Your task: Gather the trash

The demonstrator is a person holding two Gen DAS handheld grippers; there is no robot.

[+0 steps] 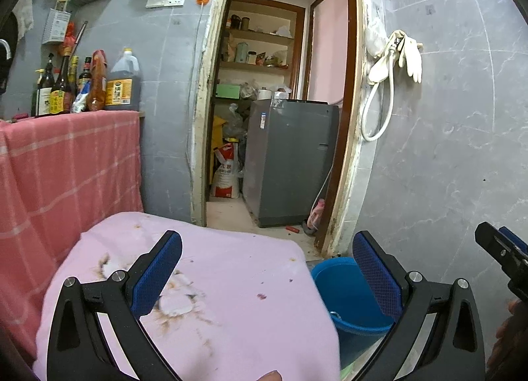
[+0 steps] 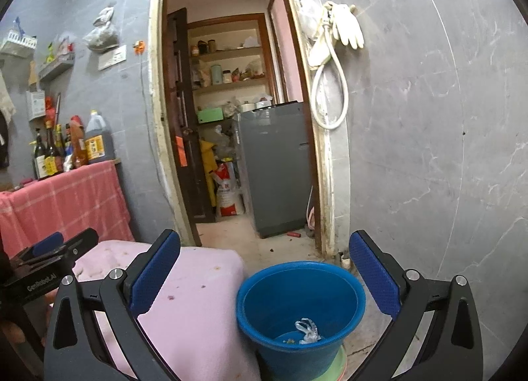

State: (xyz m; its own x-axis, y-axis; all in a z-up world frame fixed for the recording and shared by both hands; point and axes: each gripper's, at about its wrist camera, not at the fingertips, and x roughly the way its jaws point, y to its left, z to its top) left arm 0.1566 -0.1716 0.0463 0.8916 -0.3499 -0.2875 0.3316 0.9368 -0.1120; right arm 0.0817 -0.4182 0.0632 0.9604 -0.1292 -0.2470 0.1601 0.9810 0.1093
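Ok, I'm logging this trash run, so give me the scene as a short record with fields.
left gripper: open, empty, over the pink cloth
right gripper: open, empty, above the bucket
blue bucket: on the floor beside the cloth-covered surface, upright
bucket contents: crumpled clear wrapper and small bits
cloth: stained, small scraps on it

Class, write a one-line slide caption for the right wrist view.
Open right tool hovers empty above a blue bucket holding a crumpled plastic scrap, beside a pink-covered table.
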